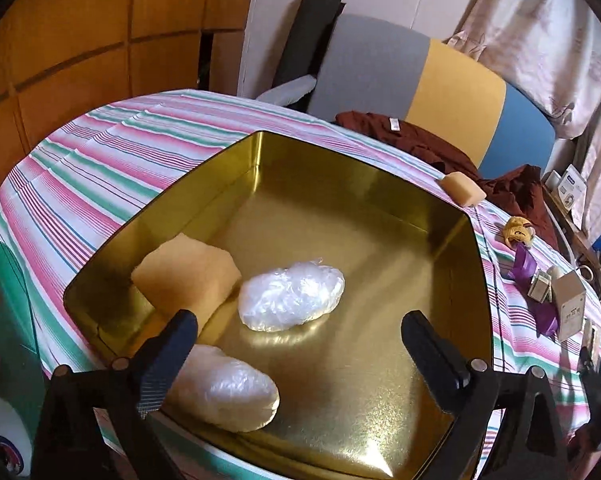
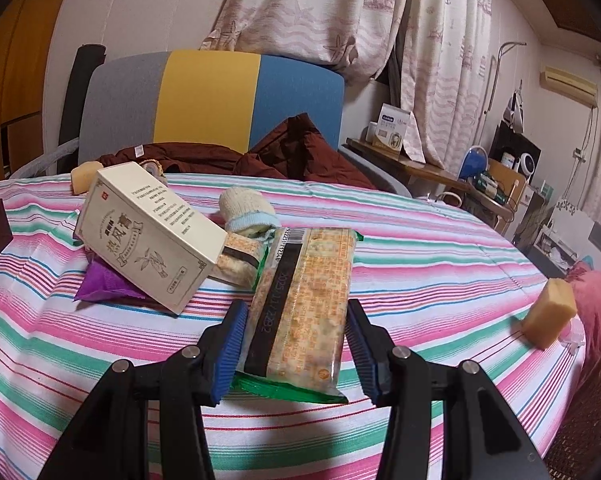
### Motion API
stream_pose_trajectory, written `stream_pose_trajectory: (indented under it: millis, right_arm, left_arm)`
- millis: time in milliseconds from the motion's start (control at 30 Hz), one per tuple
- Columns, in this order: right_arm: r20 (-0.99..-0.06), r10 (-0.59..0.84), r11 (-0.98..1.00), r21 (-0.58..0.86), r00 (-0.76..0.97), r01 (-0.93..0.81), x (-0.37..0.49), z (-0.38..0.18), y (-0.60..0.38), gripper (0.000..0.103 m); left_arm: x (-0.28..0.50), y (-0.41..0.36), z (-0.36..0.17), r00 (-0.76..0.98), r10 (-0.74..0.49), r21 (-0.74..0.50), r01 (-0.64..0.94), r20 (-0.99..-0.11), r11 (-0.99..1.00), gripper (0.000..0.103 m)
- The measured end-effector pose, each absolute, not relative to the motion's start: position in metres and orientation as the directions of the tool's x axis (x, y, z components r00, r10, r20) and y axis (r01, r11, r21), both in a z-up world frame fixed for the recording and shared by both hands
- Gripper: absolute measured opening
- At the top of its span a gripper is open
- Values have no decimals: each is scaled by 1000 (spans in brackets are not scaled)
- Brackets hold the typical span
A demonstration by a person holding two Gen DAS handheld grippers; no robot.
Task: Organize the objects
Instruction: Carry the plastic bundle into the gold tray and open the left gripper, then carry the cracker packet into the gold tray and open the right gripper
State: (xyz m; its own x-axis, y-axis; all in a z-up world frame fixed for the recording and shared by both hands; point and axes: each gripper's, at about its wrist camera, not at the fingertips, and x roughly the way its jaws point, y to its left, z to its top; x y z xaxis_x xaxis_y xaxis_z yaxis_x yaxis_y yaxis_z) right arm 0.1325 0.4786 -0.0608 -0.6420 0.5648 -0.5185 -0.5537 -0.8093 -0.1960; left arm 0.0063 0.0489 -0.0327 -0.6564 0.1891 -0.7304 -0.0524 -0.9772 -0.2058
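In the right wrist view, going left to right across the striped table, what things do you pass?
Cream box leaning on a purple wrapper → cracker packet between the fingers of the right claw → tan sponge block at the far right edge of the table.

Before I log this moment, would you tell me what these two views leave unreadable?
- Left wrist view: the near plastic bundle is partly hidden behind the left gripper finger.
- Right wrist view: whether the right gripper pads touch the cracker packet; gaps show.
- Right wrist view: small print on the cream box is too fine.
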Motion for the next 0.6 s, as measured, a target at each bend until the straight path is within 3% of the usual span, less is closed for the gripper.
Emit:
stream_pose_trajectory:
  millis: [300, 467, 600]
  right_arm:
    - [-478, 526, -848, -229, -704, -478, 137, -40, 442, 50]
    - [-457, 345, -937, -111, -820, -332, 137, -7, 382, 50]
    - [-481, 111, -994, -42, -870, -103, 117, 13, 322, 50]
  left_arm:
    - [15, 49, -34, -656, 220, -221, -83, -722, -972, 103]
    - [14, 50, -33, -650, 218, -218, -82, -728, -973, 103]
    - [11, 44, -31, -626, 234, -255, -58, -744, -965, 103]
